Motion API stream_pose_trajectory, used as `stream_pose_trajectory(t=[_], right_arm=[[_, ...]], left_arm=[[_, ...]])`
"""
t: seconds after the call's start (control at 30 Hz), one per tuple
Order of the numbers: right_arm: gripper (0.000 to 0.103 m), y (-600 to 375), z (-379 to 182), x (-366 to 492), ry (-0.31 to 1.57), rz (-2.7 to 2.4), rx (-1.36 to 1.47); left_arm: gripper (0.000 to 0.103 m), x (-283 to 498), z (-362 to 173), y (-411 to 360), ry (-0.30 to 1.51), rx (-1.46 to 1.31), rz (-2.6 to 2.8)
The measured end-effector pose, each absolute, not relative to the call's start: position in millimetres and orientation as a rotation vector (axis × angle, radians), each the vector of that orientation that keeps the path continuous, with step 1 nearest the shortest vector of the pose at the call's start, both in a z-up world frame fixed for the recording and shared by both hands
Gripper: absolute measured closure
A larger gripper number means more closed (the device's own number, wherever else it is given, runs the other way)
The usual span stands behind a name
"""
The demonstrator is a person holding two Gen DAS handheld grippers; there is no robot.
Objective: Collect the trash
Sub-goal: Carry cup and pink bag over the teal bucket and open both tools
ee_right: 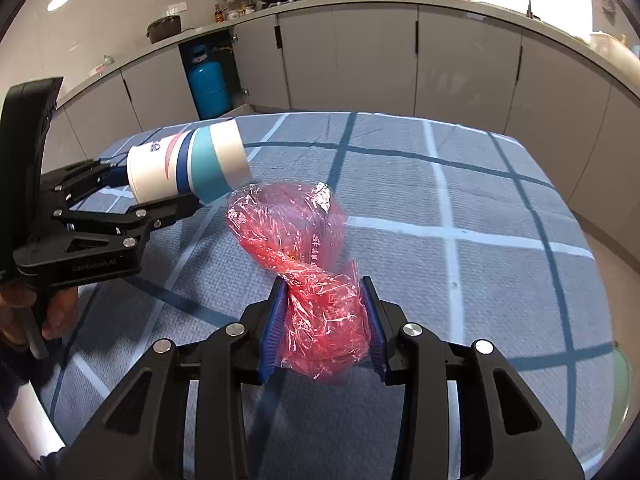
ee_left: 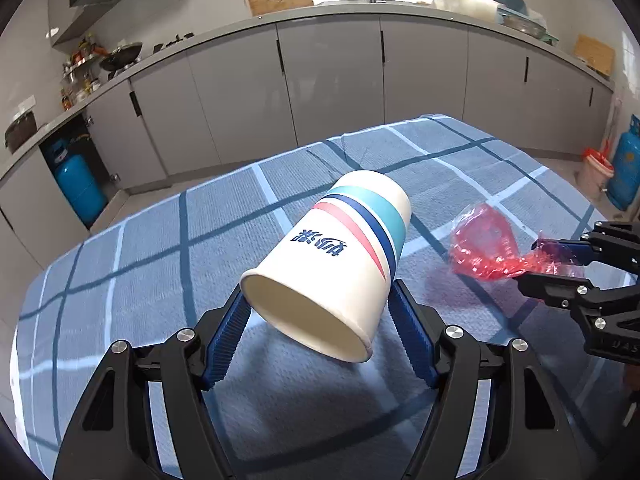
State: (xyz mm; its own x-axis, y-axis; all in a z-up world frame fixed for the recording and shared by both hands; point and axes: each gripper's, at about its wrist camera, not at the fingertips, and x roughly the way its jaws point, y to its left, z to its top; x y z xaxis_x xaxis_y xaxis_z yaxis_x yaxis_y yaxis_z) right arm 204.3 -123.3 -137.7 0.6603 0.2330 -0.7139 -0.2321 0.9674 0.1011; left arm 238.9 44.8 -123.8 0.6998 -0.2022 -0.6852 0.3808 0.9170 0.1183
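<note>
At centre frame of the left wrist view, the left gripper (ee_left: 318, 304) clamps a striped paper cup (ee_left: 332, 264) near its rim, tilted above the blue checked tablecloth (ee_left: 140, 248). Lower centre of the right wrist view, the right gripper (ee_right: 326, 320) pinches a crumpled red plastic wrapper (ee_right: 304, 256), jaws partly closed on it.

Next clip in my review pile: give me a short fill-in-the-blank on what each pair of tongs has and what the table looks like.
1. The left tongs grip a paper ____ by its open end.
2. The right tongs pinch a crumpled plastic bag whose colour is ____.
3. The tablecloth has a checked pattern, mainly ____.
4. Under the kitchen counter stands a blue gas ____.

Missing words: cup; red; blue; cylinder
</note>
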Motion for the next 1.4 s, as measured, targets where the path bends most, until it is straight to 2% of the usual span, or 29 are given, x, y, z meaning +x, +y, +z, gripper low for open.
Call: stream_pose_trajectory(t=[0.7, 1.4], right_arm=[[0.065, -170.8, -127.1, 167.7, 0.755, 0.195, 0.062], [0.065, -285.9, -117.5, 122.7, 0.691, -0.004, 0.170]], left_arm=[[0.033, 211.7, -113.2, 4.9, 0.757, 0.242, -0.241], [0.033, 189.8, -92.5, -125.6, 0.694, 0.343, -0.423]])
